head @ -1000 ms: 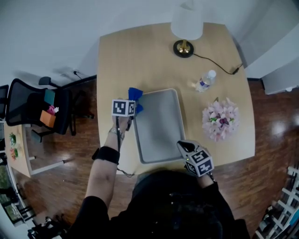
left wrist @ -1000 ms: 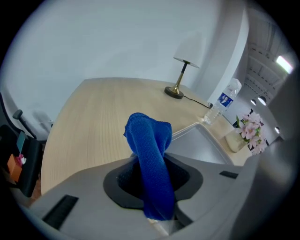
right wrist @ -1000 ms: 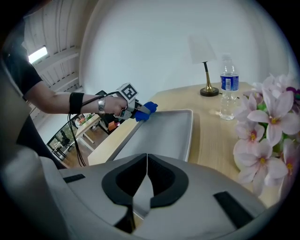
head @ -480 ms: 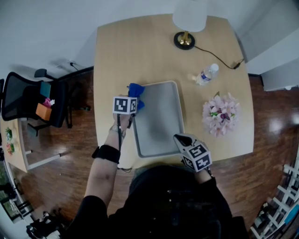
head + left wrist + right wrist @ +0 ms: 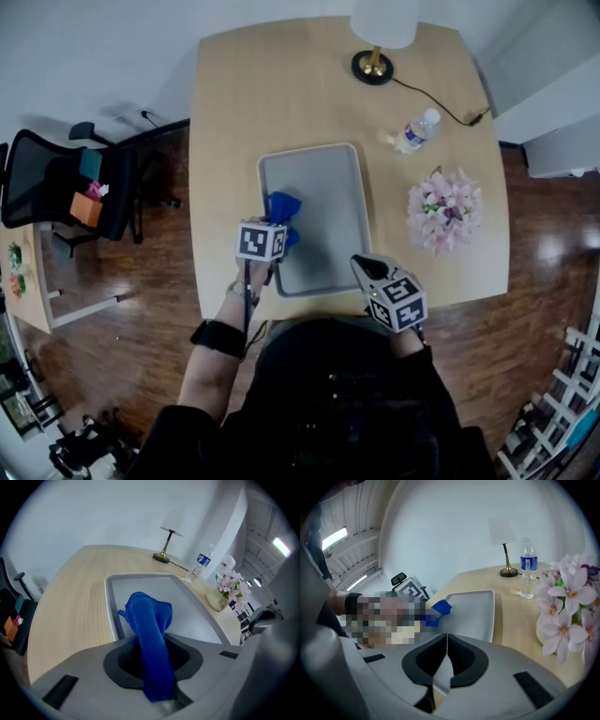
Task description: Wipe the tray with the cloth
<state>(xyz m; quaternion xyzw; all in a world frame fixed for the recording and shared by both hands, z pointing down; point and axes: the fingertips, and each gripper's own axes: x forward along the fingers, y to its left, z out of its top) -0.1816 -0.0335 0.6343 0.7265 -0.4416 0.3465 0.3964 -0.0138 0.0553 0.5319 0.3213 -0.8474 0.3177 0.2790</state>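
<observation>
Blue terry, the cloth [image 5: 283,206] sat bunched in the left claw [image 5: 277,225]. Its jaws stood narrow, clamped on the cloth's middle, with the free wad poking out ahead of the tips. That wad lay over the tray [image 5: 323,183], just inside its 9 o'clock rim and a little nearer the 6 o'clock end.

The tray's long axis ran from 12 to 6 on the table [image 5: 225,112]. From the left claw, the broad bare floor of the tray spread away toward 12 and 3 o'clock, so the next strokes probably had to go that way. The left claw was plainly the one placed to make them.

The right claw [image 5: 364,267] had its jaws closed together at the tray's 5 o'clock corner. Whether the tips nipped the rim there or only hovered over it could not be told.

The left claw's tips were buried in cloth, so how firmly the wad pressed on the tray stayed unclear. The person's body hid the table's 6 o'clock edge. The lamp [image 5: 373,66] was cut off at 12 o'clock. The bottle [image 5: 415,131] and flowers [image 5: 443,211] stood well clear at 2 and 3 o'clock.
</observation>
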